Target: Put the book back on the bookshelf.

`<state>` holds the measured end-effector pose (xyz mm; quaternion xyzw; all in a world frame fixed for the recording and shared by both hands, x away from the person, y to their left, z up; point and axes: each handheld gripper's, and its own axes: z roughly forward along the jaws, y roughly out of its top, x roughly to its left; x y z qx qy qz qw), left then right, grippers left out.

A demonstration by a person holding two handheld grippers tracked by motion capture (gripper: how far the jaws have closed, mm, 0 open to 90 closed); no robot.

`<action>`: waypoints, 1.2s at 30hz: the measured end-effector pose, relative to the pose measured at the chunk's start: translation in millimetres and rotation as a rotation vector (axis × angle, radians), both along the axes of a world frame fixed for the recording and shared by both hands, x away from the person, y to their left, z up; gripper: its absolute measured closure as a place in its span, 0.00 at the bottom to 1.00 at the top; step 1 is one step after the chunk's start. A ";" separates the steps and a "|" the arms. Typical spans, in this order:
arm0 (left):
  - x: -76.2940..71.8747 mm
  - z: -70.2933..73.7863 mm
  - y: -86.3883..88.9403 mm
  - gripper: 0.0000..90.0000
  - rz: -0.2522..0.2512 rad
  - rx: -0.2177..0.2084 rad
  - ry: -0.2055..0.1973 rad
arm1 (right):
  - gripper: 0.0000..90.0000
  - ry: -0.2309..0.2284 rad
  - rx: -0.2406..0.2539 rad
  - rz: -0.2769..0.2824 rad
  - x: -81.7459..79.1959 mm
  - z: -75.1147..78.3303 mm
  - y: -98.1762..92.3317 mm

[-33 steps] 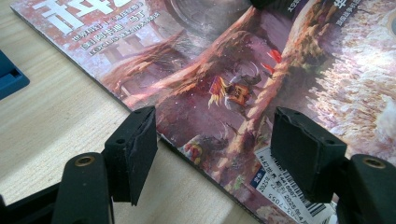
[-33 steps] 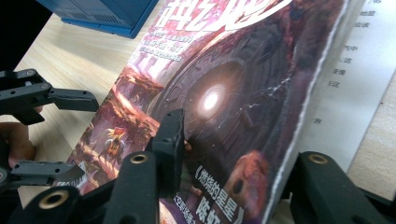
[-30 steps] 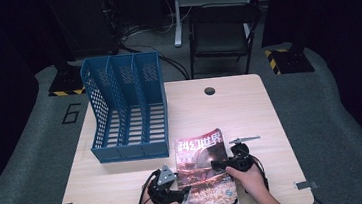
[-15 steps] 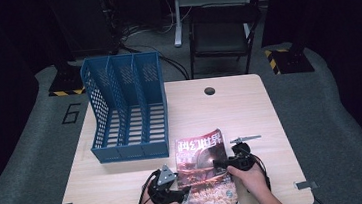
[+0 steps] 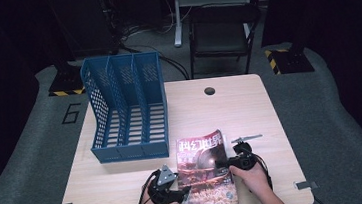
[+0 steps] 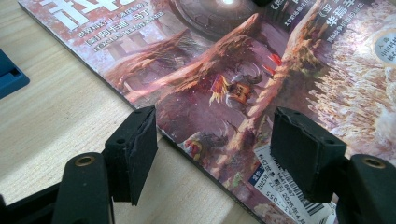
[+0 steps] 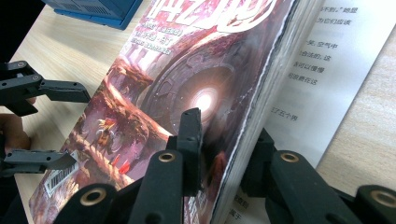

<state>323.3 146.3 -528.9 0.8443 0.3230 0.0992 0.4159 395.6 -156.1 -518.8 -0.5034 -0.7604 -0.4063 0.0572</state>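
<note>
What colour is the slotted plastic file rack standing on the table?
Blue: the three-slot plastic file rack has perforated walls, clearest in the high view.

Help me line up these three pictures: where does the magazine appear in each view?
High view: magazine lies at the table's near edge, between the left gripper and right gripper.
Left gripper view: its cover fills the upper right, spine edge running diagonally.
Right gripper view: centre, front pages lifted between the jaws.
Shared landmark: the blue file rack, also at the left gripper view's left edge and the right gripper view's top.

The left gripper is held level with its jaws spread wide. The right gripper jaws have just been closing.
</note>
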 end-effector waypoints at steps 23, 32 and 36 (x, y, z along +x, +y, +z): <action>0.5 -0.8 0.2 0.35 -0.001 -0.011 -0.006 | 0.89 -0.080 -0.036 0.009 -7.1 5.5 4.2; -1.1 -1.0 -2.6 0.28 -0.027 0.003 -0.008 | 0.93 -0.170 -0.027 0.032 -13.6 13.4 7.0; -0.3 -1.0 -3.1 0.24 -0.048 0.006 -0.005 | 0.95 -0.189 -0.002 0.035 -16.7 17.0 7.3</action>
